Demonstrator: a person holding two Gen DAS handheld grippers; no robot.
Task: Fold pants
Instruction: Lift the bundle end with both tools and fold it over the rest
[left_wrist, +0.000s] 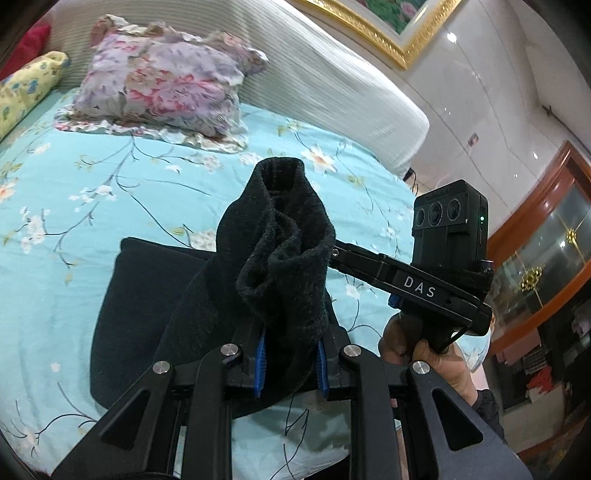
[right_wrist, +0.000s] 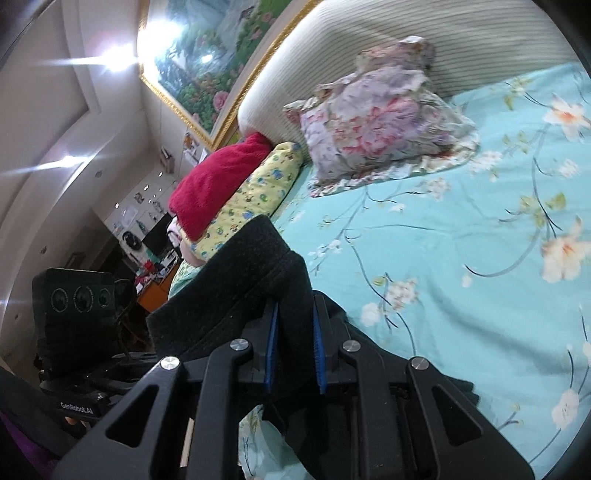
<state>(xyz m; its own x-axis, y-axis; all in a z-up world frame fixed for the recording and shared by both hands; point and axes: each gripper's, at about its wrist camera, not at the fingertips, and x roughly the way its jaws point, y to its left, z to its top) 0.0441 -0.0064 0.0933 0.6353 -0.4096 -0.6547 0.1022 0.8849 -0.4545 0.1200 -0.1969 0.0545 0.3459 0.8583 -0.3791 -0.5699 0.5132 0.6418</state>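
Observation:
The black fleece pants (left_wrist: 280, 266) hang bunched above a turquoise floral bed sheet (left_wrist: 74, 221), with part of them lying flat on the bed at the lower left. My left gripper (left_wrist: 291, 362) is shut on a thick fold of this cloth, which rises past its blue pads (left_wrist: 260, 360). In the same view my right gripper (left_wrist: 334, 253) reaches in from the right, its tips buried in the cloth, held by a hand (left_wrist: 428, 350). In the right wrist view, my right gripper (right_wrist: 295, 339) is shut on the pants (right_wrist: 240, 291), lifted off the sheet (right_wrist: 461, 258).
A floral pillow (left_wrist: 162, 85) leans on the striped headboard (left_wrist: 332, 74) at the bed's far end. A yellow bolster (right_wrist: 251, 195) and a red cushion (right_wrist: 214, 184) lie beside it. A gold-framed picture (right_wrist: 207, 62) hangs above; a wooden cabinet (left_wrist: 546, 243) stands beyond the bed's edge.

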